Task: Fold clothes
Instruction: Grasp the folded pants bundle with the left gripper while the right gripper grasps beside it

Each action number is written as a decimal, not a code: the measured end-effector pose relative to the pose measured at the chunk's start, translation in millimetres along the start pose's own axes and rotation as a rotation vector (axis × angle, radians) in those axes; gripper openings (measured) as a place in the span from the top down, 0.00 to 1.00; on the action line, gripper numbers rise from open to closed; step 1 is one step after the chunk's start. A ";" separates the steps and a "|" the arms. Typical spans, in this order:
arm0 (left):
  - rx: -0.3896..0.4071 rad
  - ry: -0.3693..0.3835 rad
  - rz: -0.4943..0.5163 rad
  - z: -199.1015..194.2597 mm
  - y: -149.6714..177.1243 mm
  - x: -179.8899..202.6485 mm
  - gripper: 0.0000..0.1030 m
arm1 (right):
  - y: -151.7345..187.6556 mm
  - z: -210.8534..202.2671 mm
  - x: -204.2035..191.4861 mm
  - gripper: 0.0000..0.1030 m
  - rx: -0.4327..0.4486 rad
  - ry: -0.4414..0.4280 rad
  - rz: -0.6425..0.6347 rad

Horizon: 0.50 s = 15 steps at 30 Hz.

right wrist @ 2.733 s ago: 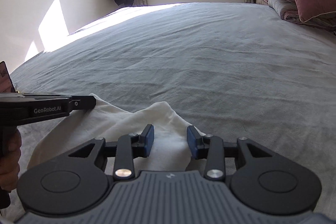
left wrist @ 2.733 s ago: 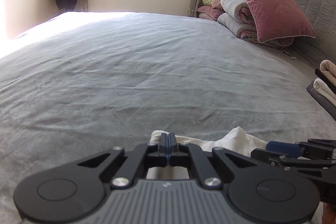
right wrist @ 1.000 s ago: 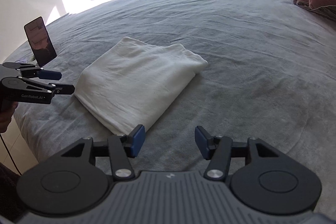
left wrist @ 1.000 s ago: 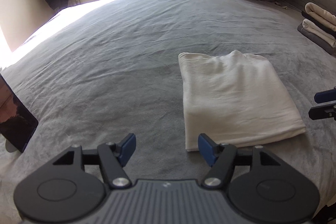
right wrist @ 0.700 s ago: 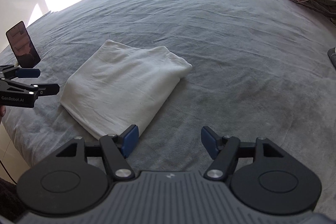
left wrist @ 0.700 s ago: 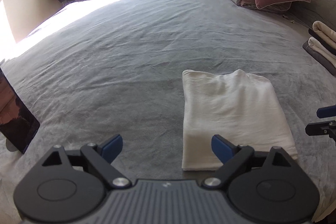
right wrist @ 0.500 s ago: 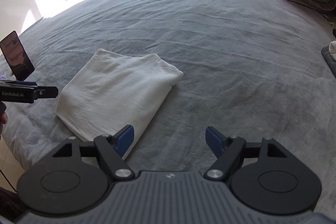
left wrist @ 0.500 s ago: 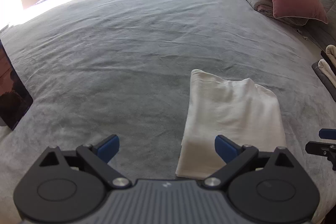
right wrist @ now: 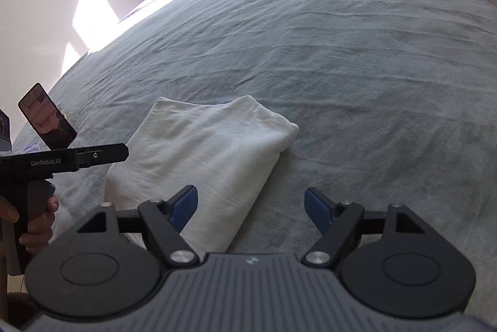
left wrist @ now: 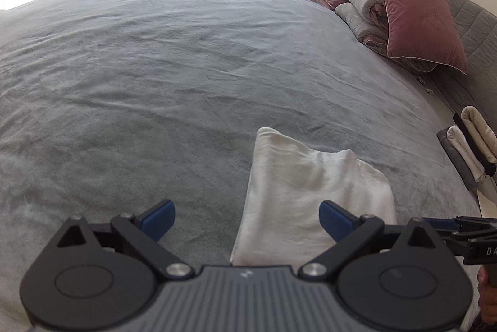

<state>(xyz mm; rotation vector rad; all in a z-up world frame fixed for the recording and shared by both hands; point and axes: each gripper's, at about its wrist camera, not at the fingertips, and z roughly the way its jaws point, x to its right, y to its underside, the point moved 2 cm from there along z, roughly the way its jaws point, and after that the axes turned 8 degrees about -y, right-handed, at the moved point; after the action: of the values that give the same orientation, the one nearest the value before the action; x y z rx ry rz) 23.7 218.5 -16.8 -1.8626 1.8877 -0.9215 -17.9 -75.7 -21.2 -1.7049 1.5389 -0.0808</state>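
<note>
Lying folded on the bed [right wrist: 357,36], the cloth [right wrist: 211,154] sits free; left gripper [left wrist: 247,218] and right gripper [right wrist: 251,206] both gape, released.

A white cloth [left wrist: 313,186] [right wrist: 211,158] lies folded into a neat, flat rectangle. It rests on the near part of the big grey bed [left wrist: 174,74] [right wrist: 357,52]. Its top is soft and a little wrinkled, and its edges look thick.
</note>
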 end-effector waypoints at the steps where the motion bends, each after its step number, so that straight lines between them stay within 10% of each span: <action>1: 0.003 0.014 -0.005 2.3 -0.5 -0.1 0.05 | -2.7 5.1 6.2 0.23 0.002 -0.042 0.041; 5: 0.014 0.071 -0.026 11.0 -3.8 -0.1 0.22 | -10.9 20.9 22.2 0.23 -0.017 -0.185 0.164; 15: 0.052 0.175 -0.065 30.6 0.8 1.6 0.26 | -8.6 31.6 47.1 0.35 0.090 -0.315 0.272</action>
<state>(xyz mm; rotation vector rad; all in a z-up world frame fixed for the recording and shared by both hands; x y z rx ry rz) 42.6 210.4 -39.5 -1.8768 1.8911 -1.1775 17.9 -100.3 -58.5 -1.3504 1.4874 0.2445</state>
